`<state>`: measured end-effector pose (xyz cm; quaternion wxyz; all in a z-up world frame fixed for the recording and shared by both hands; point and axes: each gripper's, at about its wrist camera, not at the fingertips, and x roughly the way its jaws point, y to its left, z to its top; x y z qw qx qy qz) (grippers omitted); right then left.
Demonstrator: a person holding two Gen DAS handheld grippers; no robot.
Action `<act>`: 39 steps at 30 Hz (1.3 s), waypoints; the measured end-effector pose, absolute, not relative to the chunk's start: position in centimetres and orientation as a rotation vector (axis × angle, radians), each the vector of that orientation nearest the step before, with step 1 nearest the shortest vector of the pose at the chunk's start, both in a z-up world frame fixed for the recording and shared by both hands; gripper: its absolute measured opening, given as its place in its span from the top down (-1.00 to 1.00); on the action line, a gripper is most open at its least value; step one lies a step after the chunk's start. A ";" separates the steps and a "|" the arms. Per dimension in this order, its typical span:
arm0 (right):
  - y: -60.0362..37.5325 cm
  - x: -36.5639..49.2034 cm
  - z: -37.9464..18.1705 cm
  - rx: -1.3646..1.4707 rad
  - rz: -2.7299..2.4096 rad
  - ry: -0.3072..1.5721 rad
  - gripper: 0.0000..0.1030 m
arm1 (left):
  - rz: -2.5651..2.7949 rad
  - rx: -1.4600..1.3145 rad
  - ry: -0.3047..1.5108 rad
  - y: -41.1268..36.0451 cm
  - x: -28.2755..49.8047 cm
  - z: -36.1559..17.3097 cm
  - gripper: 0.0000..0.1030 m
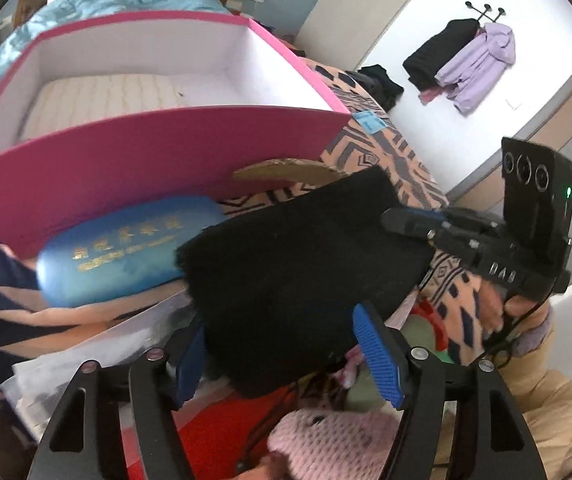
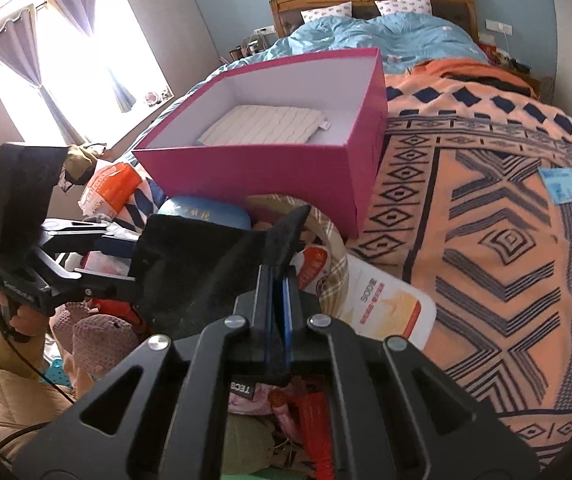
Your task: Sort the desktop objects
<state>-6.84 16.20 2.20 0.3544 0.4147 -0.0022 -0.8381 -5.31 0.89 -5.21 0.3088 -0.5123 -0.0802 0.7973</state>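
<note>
A black fuzzy cloth [image 1: 306, 248] [image 2: 198, 272] hangs spread between both grippers, in front of an open pink box [image 1: 146, 168] [image 2: 266, 184]. My right gripper [image 2: 278, 274] is shut on the cloth's right corner, and in the left wrist view that gripper [image 1: 396, 218] pinches the cloth's far edge. My left gripper [image 1: 280, 320] [image 2: 134, 264] is open, its blue pads [image 1: 378, 356] standing wide on either side of the cloth's left edge without pressing it. A white striped folded cloth [image 1: 106, 100] [image 2: 262, 124] lies inside the box.
A blue glasses case [image 1: 118, 248] [image 2: 206, 212] lies against the box front. Beside it are a plaid ring [image 2: 334, 248] and a white and orange packet [image 2: 390, 308]. Below the grippers sits a pile with a pink knitted item [image 1: 334, 440] [image 2: 98, 336]. An orange patterned blanket [image 2: 486, 220] covers the bed to the right.
</note>
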 end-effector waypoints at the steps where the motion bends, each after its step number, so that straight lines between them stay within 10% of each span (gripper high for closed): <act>1: 16.1 -6.8 2.1 1.075 -2.160 -0.005 0.89 | 2.102 -1.356 -0.218 0.9 -5.5 -5.3 -0.33; 4: 15.8 -6.8 1.9 1.081 -2.150 -0.002 0.87 | 2.123 -1.370 -0.218 0.8 -5.9 -5.5 0.36; 10: 15.5 -6.7 2.1 1.060 -2.145 0.000 0.88 | 2.183 -1.341 -0.231 0.2 -5.8 -5.0 0.74; 39: 10.7 -7.2 6.8 0.924 -2.112 0.086 0.81 | 2.403 -1.163 -0.138 -3.3 -5.7 -0.1 0.79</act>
